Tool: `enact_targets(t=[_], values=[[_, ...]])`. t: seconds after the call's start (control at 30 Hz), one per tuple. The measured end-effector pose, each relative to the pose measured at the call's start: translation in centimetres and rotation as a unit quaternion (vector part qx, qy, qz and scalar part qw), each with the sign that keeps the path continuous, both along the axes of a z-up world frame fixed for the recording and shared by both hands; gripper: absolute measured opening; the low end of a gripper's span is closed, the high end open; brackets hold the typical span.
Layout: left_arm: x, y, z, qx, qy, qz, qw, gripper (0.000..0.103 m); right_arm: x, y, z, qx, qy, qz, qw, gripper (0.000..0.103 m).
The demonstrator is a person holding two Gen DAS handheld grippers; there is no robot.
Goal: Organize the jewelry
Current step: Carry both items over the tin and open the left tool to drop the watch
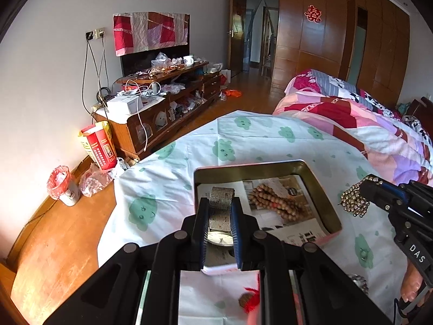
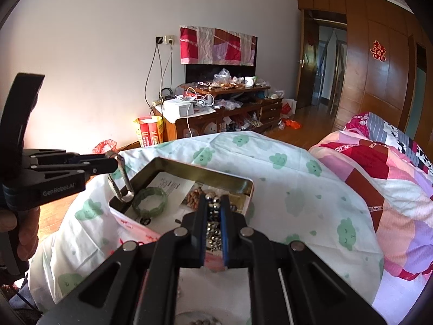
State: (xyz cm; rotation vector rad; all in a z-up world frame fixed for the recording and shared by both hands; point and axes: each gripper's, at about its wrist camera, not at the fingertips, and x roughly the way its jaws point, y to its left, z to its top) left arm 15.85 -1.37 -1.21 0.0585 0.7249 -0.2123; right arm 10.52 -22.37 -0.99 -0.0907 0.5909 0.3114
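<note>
My left gripper (image 1: 219, 203) is shut on a silver mesh-band watch (image 1: 220, 216) and holds it over the near left corner of an open metal tin (image 1: 319, 178). The right wrist view shows the watch (image 2: 120, 181) hanging from that gripper (image 2: 115, 162) above the tin (image 2: 189, 169). The tin holds a wooden bead strand (image 1: 278, 203) and a green bangle (image 2: 150, 200). My right gripper (image 2: 213, 203) is shut on a bunch of silver beads (image 2: 213, 233) beside the tin's right wall; the beads (image 1: 354, 200) also show in the left wrist view.
The tin lies on a white sheet with green clouds (image 1: 243, 140) over a table. A patchwork quilt on a bed (image 1: 365, 119) is to the right. A small brown piece with a red tassel (image 1: 247, 300) and another bead piece (image 1: 358, 281) lie near me. A cluttered wooden cabinet (image 1: 162, 100) stands at the wall.
</note>
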Motion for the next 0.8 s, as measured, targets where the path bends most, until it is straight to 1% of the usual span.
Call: enact_targets(t=[0.37,0.5,0.7,0.8], values=[[2.6,-1.2,-0.2,0.022,0.000,0.002,0.9998,0.015,3.5,0.9,-0.7,-0.004,0.011,0.003,1.000,0.010],[3.4,-1.9,-0.9,0.037,0.001,0.002,0.9993,0.015,4.7,1.2,-1.3,-0.002,0.020,0.003,1.000,0.010],[4.5,-2.3,-2.5,0.042,0.013,0.005,0.9990,0.015,6.1,1.9,-2.9,0.009,0.043,0.004,0.999,0.010],[4.6,-2.3,-3.4,0.046,0.020,0.006,0.9987,0.015,6.4,2.2,-3.9,0.005,0.053,0.005,0.999,0.010]])
